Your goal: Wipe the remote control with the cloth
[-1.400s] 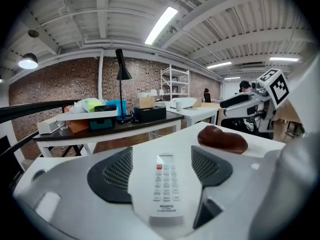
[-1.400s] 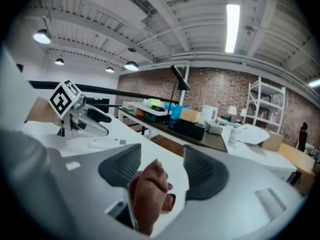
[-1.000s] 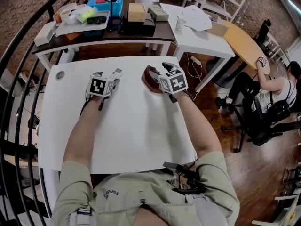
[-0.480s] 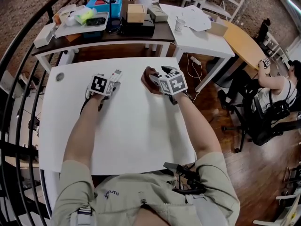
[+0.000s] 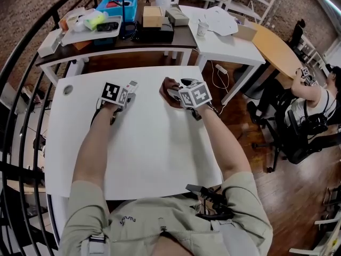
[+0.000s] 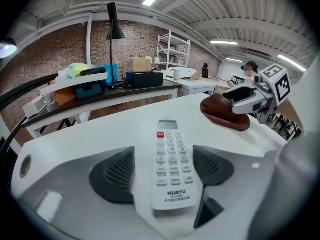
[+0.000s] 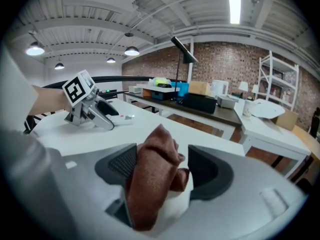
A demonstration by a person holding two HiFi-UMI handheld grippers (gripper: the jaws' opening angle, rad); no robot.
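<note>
Remote control (image 6: pixel 172 166), white, keypad up: on the white table (image 5: pixel 160 153) near its far edge, left of the middle. It sits between the jaws of the left tongs (image 6: pixel 165 170), which stand apart, a pale strip showing between the remote's left side and that pad. Cloth (image 7: pixel 152 179), brown, bunched: near the far edge toward the right corner, between the jaws of the right tongs (image 7: pixel 162 170), which have just been opening and stand wide (cloth leaning on the left pad). Beyond the far edge: dark table (image 5: pixel 184 38) with blue bin (image 5: pixel 120 1) and cardboard box (image 5: pixel 153 14).
</note>
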